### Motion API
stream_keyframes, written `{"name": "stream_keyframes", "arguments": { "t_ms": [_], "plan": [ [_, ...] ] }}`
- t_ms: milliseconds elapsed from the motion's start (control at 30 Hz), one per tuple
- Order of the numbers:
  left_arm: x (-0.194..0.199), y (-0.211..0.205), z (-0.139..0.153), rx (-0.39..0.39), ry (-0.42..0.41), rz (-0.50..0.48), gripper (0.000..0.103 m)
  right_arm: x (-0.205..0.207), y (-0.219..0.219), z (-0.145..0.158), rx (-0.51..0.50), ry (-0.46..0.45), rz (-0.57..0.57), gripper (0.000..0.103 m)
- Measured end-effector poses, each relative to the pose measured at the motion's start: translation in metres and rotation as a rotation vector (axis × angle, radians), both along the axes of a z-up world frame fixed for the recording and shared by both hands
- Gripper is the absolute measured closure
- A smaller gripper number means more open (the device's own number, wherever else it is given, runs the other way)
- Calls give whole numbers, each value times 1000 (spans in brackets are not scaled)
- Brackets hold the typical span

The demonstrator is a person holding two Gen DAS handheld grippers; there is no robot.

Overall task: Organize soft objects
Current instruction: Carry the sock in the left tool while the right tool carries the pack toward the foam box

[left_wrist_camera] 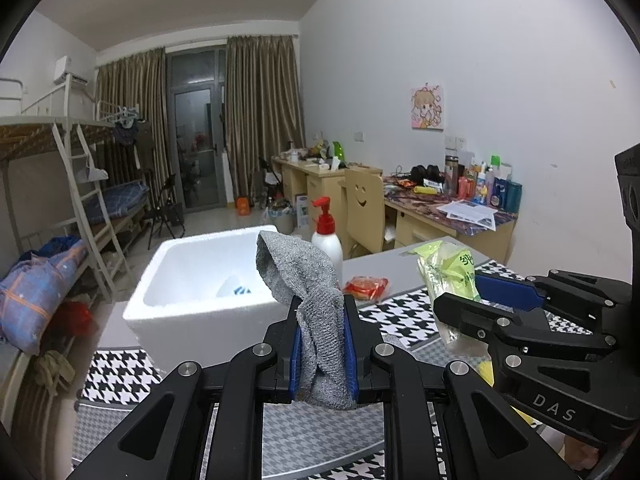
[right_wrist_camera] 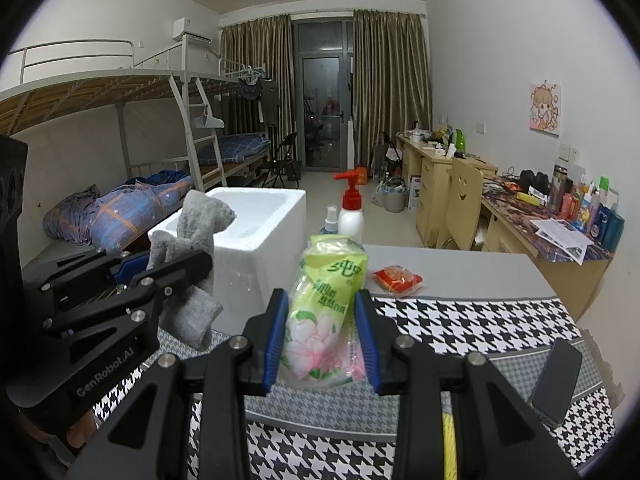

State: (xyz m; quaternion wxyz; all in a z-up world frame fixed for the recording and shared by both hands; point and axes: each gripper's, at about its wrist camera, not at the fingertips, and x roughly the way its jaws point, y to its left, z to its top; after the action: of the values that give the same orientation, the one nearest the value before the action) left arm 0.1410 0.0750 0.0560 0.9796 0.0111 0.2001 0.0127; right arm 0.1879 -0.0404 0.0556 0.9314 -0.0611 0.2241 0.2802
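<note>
- My right gripper (left_wrist_camera: pixel 472 300) hides the lower half of the tissue pack (left_wrist_camera: pixel 448 276).
- A yellow thing (right_wrist_camera: pixel 450 446) beneath my arms is mostly covered.
- The item inside the foam box (left_wrist_camera: pixel 192 280) is too blurred to tell.

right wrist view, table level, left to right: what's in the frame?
Left hand-held gripper shut on the gray sock → white foam box → pump bottle with red top → red snack packet → black phone. The green tissue pack in the right hand-held gripper overlaps the middle, so I left it unordered.
</note>
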Motion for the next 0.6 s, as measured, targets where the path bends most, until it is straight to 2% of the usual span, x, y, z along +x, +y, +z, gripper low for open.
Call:
{"name": "stream_keyframes", "arguments": {
  "t_ms": [300, 600],
  "plan": [
    [6, 8, 12, 32, -36, 37, 84, 6, 7, 10, 2, -8, 9, 64],
    [14, 16, 14, 23, -27, 52, 84, 14, 13, 13, 0, 3, 5, 64]
  ]
}}
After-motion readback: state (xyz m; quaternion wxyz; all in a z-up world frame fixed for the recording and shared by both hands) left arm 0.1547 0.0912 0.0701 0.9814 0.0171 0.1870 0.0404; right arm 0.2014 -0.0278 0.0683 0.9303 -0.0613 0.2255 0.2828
